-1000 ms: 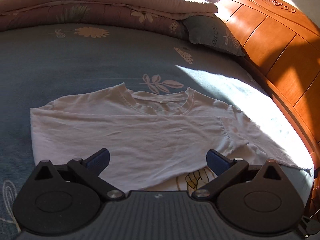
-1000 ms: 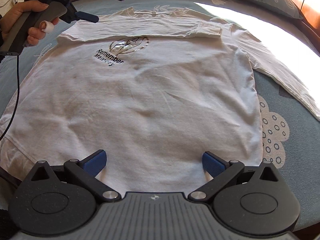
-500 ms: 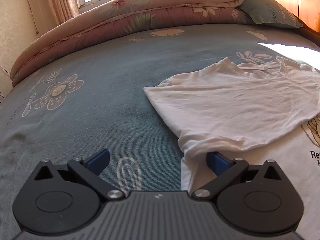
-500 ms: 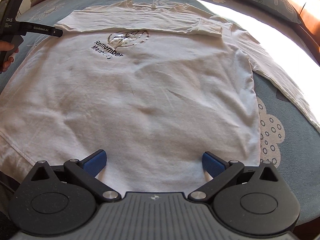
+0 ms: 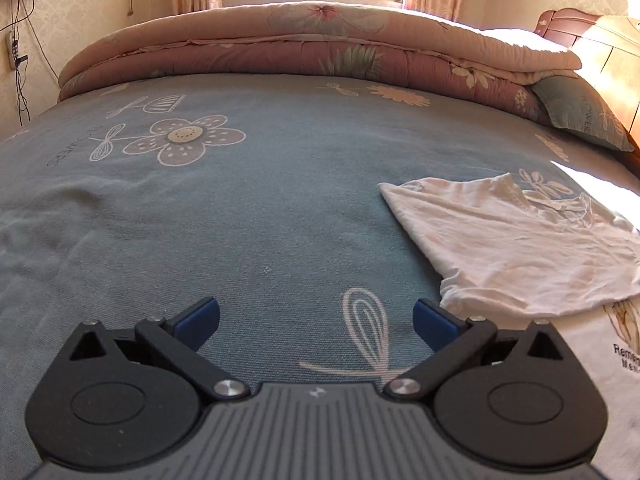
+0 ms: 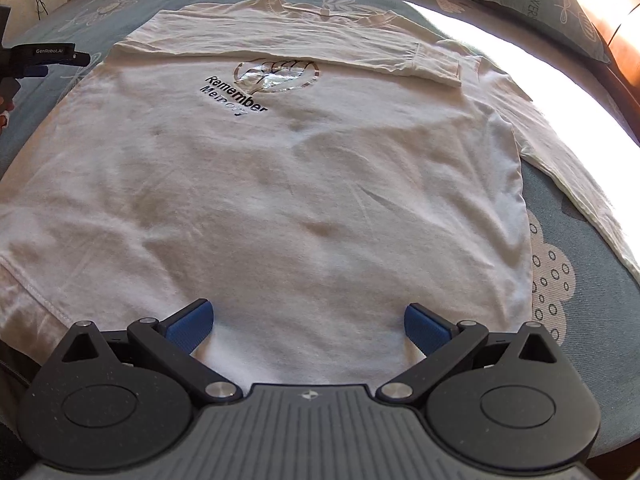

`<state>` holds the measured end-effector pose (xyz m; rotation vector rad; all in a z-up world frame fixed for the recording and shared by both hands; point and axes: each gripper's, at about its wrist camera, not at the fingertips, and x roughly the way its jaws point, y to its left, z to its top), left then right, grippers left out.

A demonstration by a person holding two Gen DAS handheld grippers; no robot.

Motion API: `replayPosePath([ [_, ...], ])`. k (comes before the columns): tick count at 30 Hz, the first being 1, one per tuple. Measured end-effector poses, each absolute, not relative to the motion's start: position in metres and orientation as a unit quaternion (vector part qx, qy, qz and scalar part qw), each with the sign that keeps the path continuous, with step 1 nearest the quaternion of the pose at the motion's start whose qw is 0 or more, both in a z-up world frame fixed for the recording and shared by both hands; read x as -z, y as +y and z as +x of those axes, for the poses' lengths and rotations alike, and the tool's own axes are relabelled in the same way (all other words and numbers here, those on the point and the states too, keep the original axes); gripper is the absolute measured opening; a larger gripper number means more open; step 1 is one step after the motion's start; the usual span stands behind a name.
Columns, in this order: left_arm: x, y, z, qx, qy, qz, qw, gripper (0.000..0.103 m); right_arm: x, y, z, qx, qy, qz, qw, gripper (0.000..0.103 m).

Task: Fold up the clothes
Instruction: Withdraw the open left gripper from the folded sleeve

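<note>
Gaping wide and gripping nothing: both grippers, left (image 5: pixel 316 318) hovering over bare bedsheet (image 5: pixel 240 220), right (image 6: pixel 307 322) hanging above the hem of a white long-sleeved shirt (image 6: pixel 280 184). Lying face up on the bed, one sleeve (image 6: pixel 304 46) resting across the chest, the other sleeve (image 6: pixel 568 176) trailing outward; body lying flat, unfolded. No containers showing.

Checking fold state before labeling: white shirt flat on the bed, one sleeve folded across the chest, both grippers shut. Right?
Not quite: both grippers are open. The right gripper hovers with jaws spread over the white shirt in the right wrist view; the left gripper is spread over the bed in the left wrist view. The sleeve does lie folded across the chest.
</note>
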<state>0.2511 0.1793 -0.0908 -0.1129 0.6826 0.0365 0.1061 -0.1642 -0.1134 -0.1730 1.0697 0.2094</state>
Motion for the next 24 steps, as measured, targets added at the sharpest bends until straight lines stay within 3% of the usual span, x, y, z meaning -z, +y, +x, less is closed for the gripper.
replayPosePath([
  [8,0.072,0.110,0.297,0.199,0.323,-0.134,0.915,0.102,0.114,-0.160,0.109,-0.100,0.507,-0.085,0.852,0.103],
  [13,0.079,0.115,0.302,0.180,0.333,-0.126,0.917,0.102,0.114,-0.161,0.109,-0.099,0.509,-0.079,0.851,0.103],
  [15,0.082,0.118,0.304,0.171,0.338,-0.123,0.917,0.096,0.114,-0.163,0.108,-0.101,0.508,-0.075,0.852,0.103],
  [24,0.087,0.121,0.320,0.154,0.338,-0.115,0.921,0.097,0.116,-0.164,0.111,-0.113,0.502,-0.076,0.854,0.103],
])
